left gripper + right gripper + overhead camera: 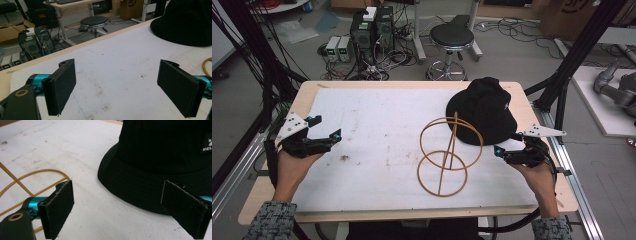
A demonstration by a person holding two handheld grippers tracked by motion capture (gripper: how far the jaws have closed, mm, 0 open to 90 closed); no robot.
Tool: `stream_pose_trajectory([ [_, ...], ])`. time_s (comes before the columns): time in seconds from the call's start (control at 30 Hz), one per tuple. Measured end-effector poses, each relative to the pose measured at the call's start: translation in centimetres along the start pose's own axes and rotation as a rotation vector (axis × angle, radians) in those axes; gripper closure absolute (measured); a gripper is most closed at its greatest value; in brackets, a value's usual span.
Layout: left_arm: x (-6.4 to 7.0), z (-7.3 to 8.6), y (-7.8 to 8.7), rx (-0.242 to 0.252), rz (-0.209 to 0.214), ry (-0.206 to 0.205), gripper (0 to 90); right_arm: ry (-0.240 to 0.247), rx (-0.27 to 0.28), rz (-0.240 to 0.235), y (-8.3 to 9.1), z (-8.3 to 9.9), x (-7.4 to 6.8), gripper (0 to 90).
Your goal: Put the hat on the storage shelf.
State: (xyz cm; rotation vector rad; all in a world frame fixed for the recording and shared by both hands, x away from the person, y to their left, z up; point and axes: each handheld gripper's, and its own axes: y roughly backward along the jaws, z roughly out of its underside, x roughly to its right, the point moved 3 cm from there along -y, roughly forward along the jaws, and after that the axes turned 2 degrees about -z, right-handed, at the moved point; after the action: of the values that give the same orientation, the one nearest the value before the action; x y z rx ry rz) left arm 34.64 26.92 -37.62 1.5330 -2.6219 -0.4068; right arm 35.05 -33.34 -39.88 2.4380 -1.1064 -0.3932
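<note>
In my right tool view the hat point(160, 157) runs off the top and right edges, so I see just part of its crown and brim. A small white label at the far right is cut off; I can read only "KEL". The hat is black woven cloth with a soft round brim. In the high view it sits right of centre in the upper half, on the white sheet point(377, 140) covering the wooden tabletop point(264, 197). The sheet looks like thin felt, smudged with dark specks.

Just left of the hat and below it stands the wire frame point(449, 155), thin ochre rod bent into two hoops joined by a straight bar; the upper hoop overlaps the brim, and I cannot tell whether they touch.

My left tool point(116, 87) is released, its flat black foam-faced jaws wide apart over bare sheet at the left of the high view. My right tool point(121, 208) is likewise released, its jaws spread just short of the brim, gripping nothing.
</note>
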Motion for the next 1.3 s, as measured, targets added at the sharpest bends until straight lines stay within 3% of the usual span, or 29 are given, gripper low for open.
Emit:
stream_pose_trajectory([
  [0.83, -0.2, 0.1, 0.6, 0.004, -0.009, 0.0, 15.9, 0.0, -0.003, 0.006, -0.1, -0.3, 0.1, 11.1],
  [0.93, -0.3, 0.1, 0.7, 0.0, -0.011, -0.005, 15.9, 0.007, -0.004, 0.008, 0.1, -0.6, 0.1, 11.1],
  [1.1, -0.4, 0.0, 0.6, 0.002, -0.013, -0.002, 16.0, 0.009, 0.039, -0.005, 1.2, -1.9, 0.1, 11.1],
  [1.3, -0.5, 0.0, 0.4, 0.003, -0.011, -0.002, 15.9, 0.036, 0.006, 0.017, 1.3, -3.4, 0.8, 11.2],
])
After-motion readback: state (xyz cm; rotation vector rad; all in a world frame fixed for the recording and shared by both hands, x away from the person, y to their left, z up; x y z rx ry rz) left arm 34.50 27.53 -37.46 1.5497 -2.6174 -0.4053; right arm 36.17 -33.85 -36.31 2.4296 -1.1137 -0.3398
